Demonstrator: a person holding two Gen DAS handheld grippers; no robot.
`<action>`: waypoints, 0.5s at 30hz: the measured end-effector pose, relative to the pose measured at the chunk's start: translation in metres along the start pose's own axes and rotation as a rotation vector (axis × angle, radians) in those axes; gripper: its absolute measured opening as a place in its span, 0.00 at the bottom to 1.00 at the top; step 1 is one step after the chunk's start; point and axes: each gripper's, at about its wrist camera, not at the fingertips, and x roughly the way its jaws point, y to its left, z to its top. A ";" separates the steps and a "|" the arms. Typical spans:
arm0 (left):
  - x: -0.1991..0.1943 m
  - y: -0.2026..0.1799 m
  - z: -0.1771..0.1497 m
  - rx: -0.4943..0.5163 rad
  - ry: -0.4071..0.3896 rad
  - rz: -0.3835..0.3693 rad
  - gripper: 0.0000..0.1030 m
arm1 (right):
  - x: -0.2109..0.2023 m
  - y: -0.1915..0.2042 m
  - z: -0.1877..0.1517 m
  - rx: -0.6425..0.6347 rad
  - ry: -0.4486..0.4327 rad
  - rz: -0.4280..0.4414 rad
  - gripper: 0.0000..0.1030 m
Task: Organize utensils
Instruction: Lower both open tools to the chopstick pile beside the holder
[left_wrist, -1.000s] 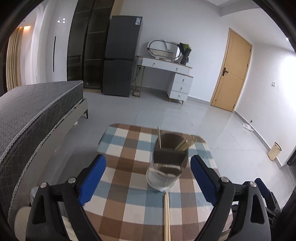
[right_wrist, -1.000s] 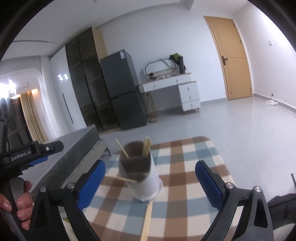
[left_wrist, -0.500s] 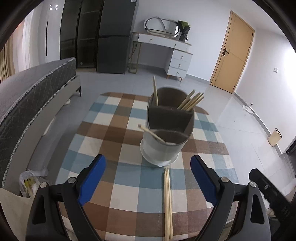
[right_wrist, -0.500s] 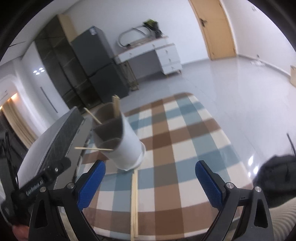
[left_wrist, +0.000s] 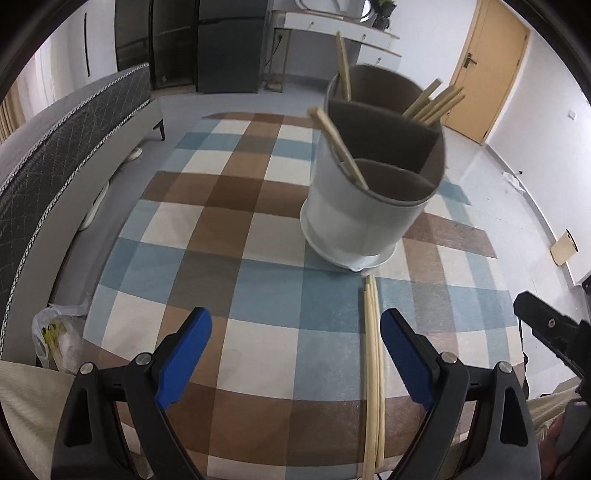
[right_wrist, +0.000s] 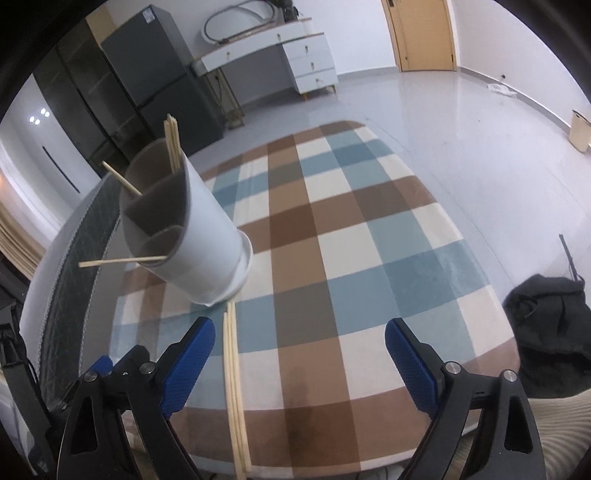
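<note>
A white utensil holder (left_wrist: 354, 218) (right_wrist: 210, 240) with grey inner dividers stands on the checked tablecloth (left_wrist: 229, 236) (right_wrist: 351, 240). Several wooden chopsticks (left_wrist: 432, 103) (right_wrist: 171, 144) stick out of its compartments. A bundle of loose chopsticks (left_wrist: 373, 373) (right_wrist: 234, 384) lies on the cloth in front of the holder, pointing toward me. My left gripper (left_wrist: 295, 354) hovers open above the cloth, the bundle just inside its right finger. My right gripper (right_wrist: 299, 358) is open too, with the bundle near its left finger. Neither holds anything.
A grey bed (left_wrist: 55, 147) runs along the table's left side. A plastic bag (left_wrist: 55, 336) lies on the floor at the left. A dark garment (right_wrist: 546, 332) sits beyond the table's right edge. A fridge (right_wrist: 159, 74) and white dresser (right_wrist: 288, 59) stand far behind.
Both grippers have come down and tilted toward the table, so the holder and loose chopsticks look bigger and nearer. Both pairs of jaws stayed equally wide.
</note>
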 end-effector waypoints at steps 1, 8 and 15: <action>0.002 0.002 0.002 -0.023 0.015 0.003 0.87 | 0.005 0.000 0.000 0.004 0.021 0.006 0.90; 0.019 0.018 0.006 -0.108 0.080 0.052 0.87 | 0.035 0.011 0.002 -0.045 0.105 -0.003 0.79; 0.033 0.033 0.009 -0.188 0.165 0.084 0.87 | 0.077 0.041 0.009 -0.174 0.213 0.032 0.55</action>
